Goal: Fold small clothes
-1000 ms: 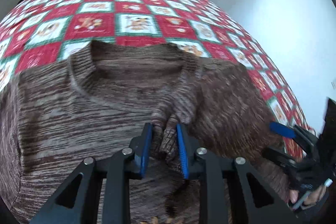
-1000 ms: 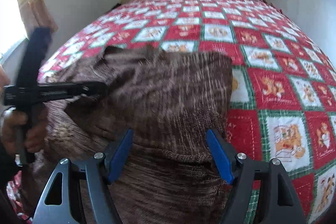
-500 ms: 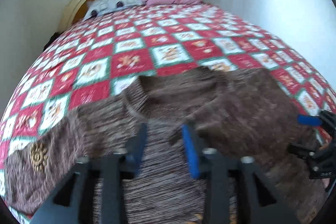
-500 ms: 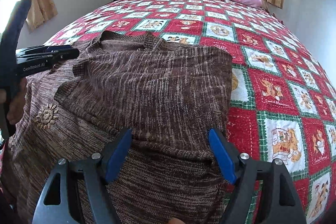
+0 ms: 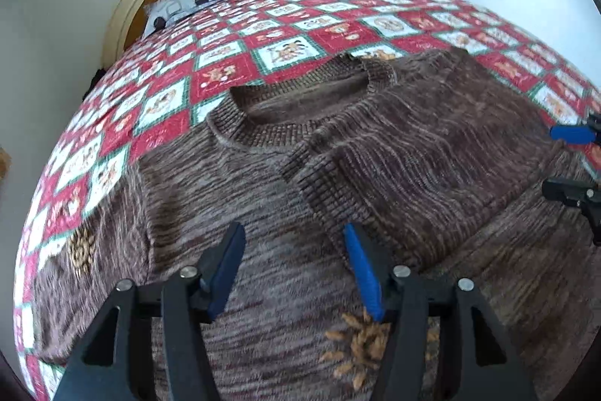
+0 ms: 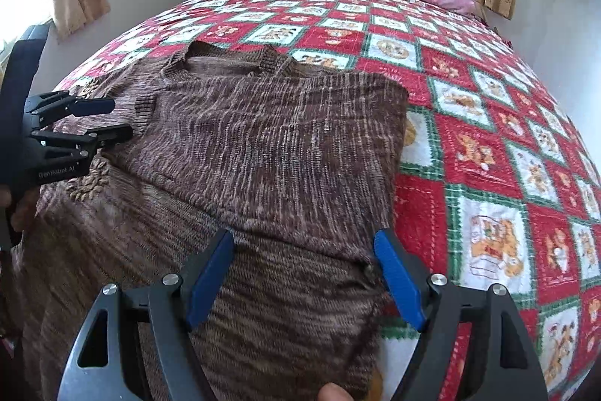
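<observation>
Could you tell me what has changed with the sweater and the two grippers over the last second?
The left gripper has let go of the sleeve cuff, its fingers opening with nothing between them, and drawn back. The folded sleeve now lies across the brown sweater. The right gripper stayed open, and the quilt is unchanged.

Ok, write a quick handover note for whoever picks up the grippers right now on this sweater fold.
Left gripper: jaws opening, nothing between them, above the sweater front.
Right gripper: open, empty, over the folded panel's near edge.
Sweater lies flat on the quilt, collar toward the headboard.
Done: right side with its sleeve is folded in over the chest.
Left: the other sleeve is spread out; fold it in, then probably fold the hem up toward the collar.
</observation>
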A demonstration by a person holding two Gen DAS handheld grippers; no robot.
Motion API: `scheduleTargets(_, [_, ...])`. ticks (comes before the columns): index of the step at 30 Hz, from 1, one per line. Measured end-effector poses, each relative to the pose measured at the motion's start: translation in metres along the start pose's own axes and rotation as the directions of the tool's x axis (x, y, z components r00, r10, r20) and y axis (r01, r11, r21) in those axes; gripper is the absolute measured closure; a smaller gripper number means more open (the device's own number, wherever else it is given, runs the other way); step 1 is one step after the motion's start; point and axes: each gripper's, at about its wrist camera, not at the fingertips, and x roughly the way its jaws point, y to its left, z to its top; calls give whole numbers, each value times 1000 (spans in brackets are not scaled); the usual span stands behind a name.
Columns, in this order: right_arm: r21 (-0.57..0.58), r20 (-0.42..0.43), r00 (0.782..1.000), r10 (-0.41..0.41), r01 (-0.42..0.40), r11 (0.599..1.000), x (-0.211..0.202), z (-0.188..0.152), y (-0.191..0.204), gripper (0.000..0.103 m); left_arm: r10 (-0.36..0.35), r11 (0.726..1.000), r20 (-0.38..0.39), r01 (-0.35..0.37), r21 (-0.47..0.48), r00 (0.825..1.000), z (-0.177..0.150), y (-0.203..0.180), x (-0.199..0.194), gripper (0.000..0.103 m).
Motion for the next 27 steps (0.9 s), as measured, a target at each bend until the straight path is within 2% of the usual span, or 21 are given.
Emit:
scheduleTargets(2, [35,23,1000,17,-18,999,-9,6,-4,25,-1,1000,7,1,-28,1000,1,6,-4,31])
scheduleTargets(5, [127,82,995,59,-69,990,-19,18,-11,25,48,998,14,-47,-47,999,1,7,-2,27])
scheduleTargets(8, [184,34,994,103,-108,977,1,23,-13,25,44,997,-7,-45,-60,999,-3,7,6,27])
scheduleTargets(10, [173,-9,997,78,-75,982,16,16,-10,25,46,996,-4,-46,-75,999,-6,9,5,27])
scheduleTargets(14, [84,-14,1000,-13,15,996,6,18,13,25,22,992,5,-21,-121,1000,-17,22,-8,26])
scheduleTargets(16, [87,5,999,45,-46,995,-1,28,21,25,39,990,4,-38,-134,999,-22,28,-10,26])
scheduleTargets(18, [65,31,997,73,-75,995,-4,42,39,28,38,988,-4,-38,-149,999,-25,31,-10,26])
scheduleTargets(22, [16,24,990,139,-139,990,16,64,84,45,27,983,2,-26,-180,1000,-34,37,-21,26])
scheduleTargets(27, [-68,-40,987,157,-160,985,49,56,130,67,52,978,34,-44,-203,998,-54,59,-48,24])
